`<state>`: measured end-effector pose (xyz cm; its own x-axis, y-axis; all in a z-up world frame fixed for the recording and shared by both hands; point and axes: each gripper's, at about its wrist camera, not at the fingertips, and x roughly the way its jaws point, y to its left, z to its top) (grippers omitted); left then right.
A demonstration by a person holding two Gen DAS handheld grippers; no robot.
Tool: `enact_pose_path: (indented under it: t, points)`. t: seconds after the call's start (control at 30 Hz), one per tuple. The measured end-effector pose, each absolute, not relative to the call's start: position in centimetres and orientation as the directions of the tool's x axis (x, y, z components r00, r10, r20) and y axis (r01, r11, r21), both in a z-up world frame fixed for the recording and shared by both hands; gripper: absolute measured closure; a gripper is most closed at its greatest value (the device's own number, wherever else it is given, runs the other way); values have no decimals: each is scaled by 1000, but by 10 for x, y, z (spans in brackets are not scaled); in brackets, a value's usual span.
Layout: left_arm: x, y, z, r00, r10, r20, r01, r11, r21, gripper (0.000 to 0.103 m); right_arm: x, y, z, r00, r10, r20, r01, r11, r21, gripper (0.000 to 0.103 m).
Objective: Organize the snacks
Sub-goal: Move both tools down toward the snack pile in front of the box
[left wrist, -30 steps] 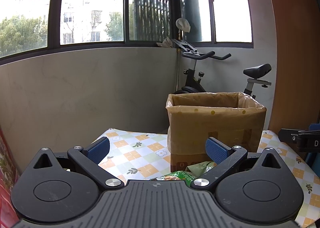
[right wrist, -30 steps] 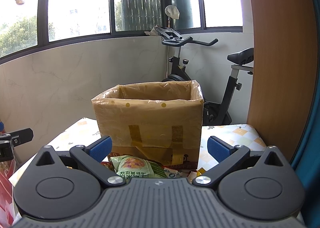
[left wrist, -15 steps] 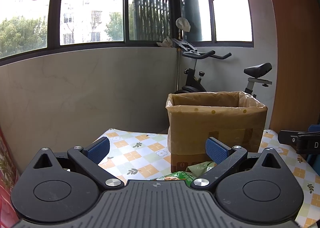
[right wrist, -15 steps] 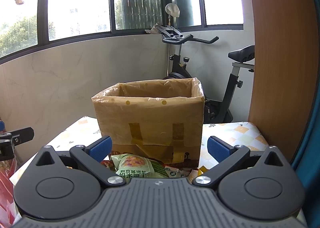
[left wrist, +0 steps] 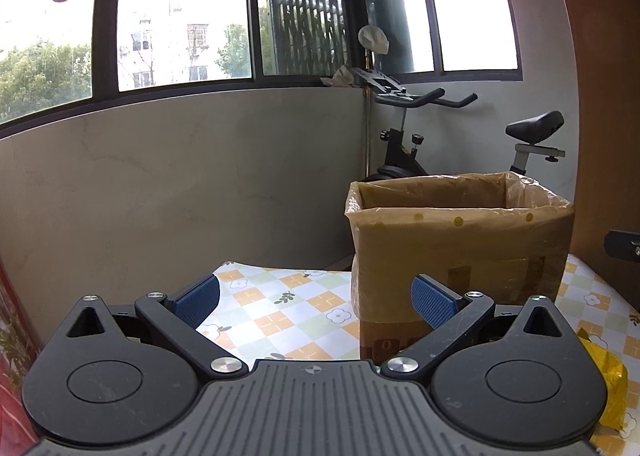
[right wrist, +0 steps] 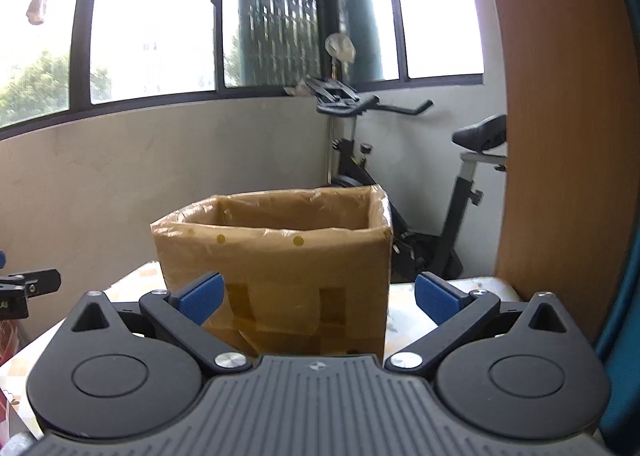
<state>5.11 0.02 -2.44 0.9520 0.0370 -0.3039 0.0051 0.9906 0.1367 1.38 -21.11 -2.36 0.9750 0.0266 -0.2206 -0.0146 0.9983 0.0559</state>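
A brown cardboard box (left wrist: 460, 252) lined with clear plastic stands open-topped on the checked tablecloth (left wrist: 288, 308); in the right wrist view the box (right wrist: 280, 268) sits straight ahead. My left gripper (left wrist: 316, 300) is open, nothing between its blue pads, its right finger in front of the box's lower left corner. My right gripper (right wrist: 318, 298) is open and empty too, held just before the box's front face. A yellow snack packet (left wrist: 608, 380) lies on the cloth at the left wrist view's right edge. The green snack bags are hidden behind the gripper bodies.
An exercise bike (right wrist: 400, 184) stands behind the table against the grey wall. A wooden panel (right wrist: 568, 136) rises at the right. The other gripper's black tip (right wrist: 28, 288) shows at the left edge of the right wrist view. Red patterned cloth (left wrist: 12, 376) hangs at far left.
Both grippers have moved forward toward the box, which looms larger. The green snack bags seen below the fingers earlier have dropped out of sight. Both grippers stay open.
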Motion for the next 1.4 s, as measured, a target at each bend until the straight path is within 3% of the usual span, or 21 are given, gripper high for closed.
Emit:
enact_pose_path:
  t: [0.3, 1.4]
  points:
    - [78, -6, -40, 946, 33, -322, 18, 988, 154, 0, 49, -231, -44, 947, 44, -320, -17, 996, 89, 0]
    - [132, -1, -80, 873, -39, -486, 89, 993, 79, 1, 94, -249, -88, 906, 77, -416, -12, 987, 157, 0]
